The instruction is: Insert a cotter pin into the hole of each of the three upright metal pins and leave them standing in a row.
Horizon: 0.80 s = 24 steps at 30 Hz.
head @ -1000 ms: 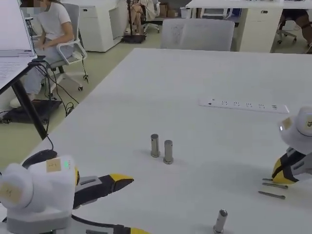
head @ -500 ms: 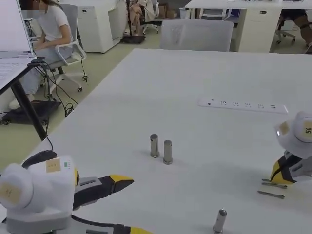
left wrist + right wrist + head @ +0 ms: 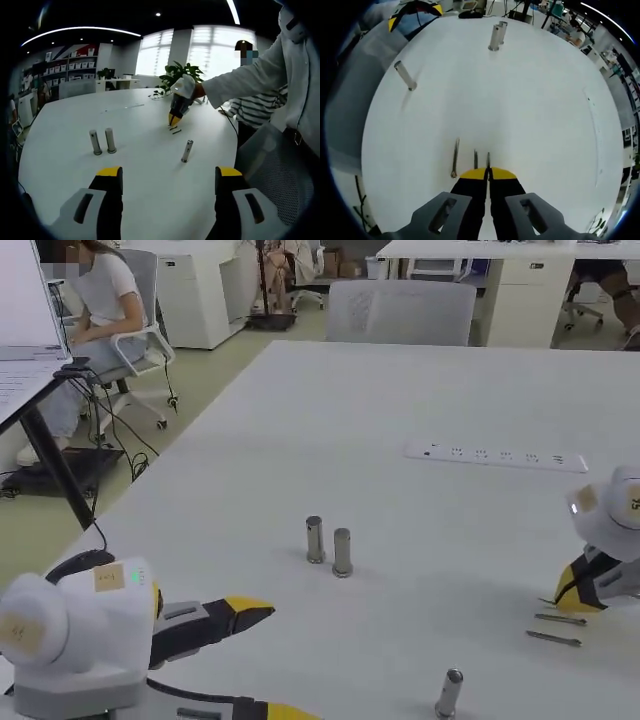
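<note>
Three metal pins (image 3: 342, 552) stood upright on the bench (image 3: 400, 440), left gripper (image 3: 169, 172) held near them, jaws spread, right gripper (image 3: 487, 172) closed tight beside cotter pins (image 3: 455, 157), well apart from them.

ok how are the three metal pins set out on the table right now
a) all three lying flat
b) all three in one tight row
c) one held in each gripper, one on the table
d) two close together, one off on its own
D: the far pin and its neighbour pin stand side by side, while the lone pin stands well apart from them, nearer the person, all on the table.
</note>
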Available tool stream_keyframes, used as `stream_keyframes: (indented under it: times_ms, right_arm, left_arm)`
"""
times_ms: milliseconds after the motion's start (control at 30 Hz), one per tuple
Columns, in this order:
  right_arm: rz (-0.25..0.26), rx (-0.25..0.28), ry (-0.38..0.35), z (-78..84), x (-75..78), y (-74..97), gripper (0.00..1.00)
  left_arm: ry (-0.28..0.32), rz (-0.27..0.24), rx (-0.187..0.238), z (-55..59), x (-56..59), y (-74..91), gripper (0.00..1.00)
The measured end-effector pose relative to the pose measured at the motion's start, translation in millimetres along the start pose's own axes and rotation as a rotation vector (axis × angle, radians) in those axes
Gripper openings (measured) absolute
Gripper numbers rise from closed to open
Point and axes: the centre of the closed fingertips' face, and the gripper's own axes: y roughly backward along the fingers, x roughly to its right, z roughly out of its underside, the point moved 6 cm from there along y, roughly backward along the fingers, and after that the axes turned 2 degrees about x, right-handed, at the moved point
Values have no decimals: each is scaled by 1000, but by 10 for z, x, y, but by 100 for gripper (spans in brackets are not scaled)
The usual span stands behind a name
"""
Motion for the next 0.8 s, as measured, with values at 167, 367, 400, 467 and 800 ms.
stream_keyframes:
  times_ms: [167,367,400,467,800]
  right_arm:
    - [3,1,0,1,-3,5,2]
    - [8,0,-1,2,-6,6,2]
    - [9,0,-3,3,-8,7,2]
    - [12,0,-3,8,-10,12,2]
    - [24,3,-4,13,-16,41,2]
  left_arm:
    - [2,-1,-1,14,6,10,75]
    - [2,-1,-2,16,13,12,75]
    - [2,-1,-2,16,13,11,75]
    - [3,0,-1,17,17,8,75]
    - [3,4,2,13,22,-2,74]
